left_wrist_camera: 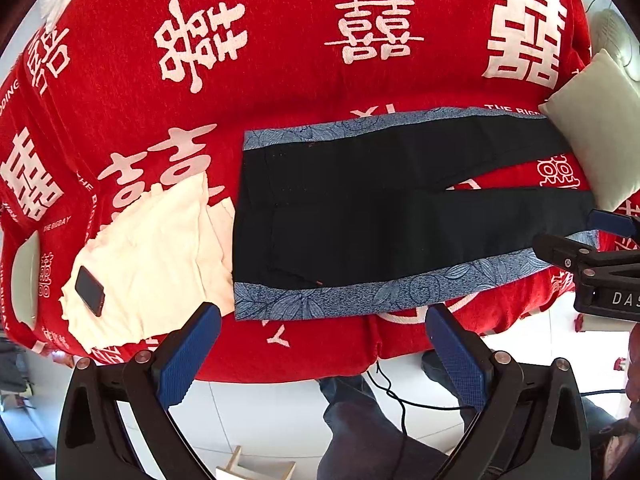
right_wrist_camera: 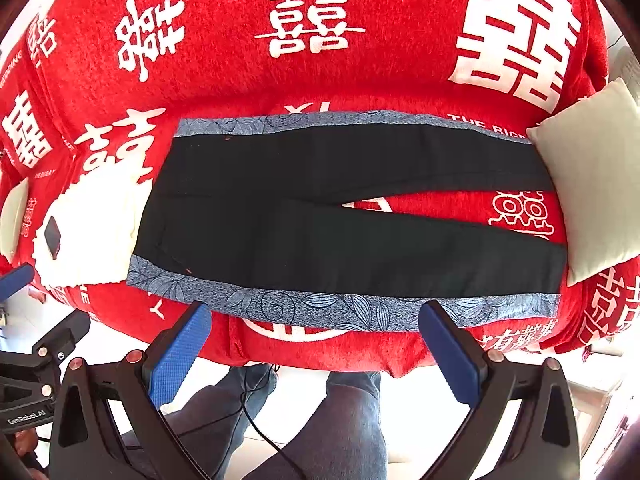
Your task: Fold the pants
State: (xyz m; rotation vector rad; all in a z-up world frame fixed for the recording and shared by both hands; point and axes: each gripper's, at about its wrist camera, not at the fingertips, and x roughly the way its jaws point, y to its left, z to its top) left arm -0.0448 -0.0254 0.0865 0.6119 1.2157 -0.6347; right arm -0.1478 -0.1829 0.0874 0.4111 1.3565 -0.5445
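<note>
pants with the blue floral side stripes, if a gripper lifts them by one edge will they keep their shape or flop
The pants will probably flop: they lie flat and thin, following the curve of the red blanket. Lifted by one edge, the separated legs would likely dangle apart. The fabric looks matte, so it probably won't slip from the ridged blue pads.

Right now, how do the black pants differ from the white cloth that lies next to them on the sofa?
The pants are black with blue patterned bands down the outer sides; the white cloth is plain cream. The pants lie spread flat, legs parted toward the pillow; the cloth is rumpled and layered. A dark phone rests on the cloth, while nothing lies on the pants. Both lie on the red sofa cover, and neither gripper touches them.
</note>
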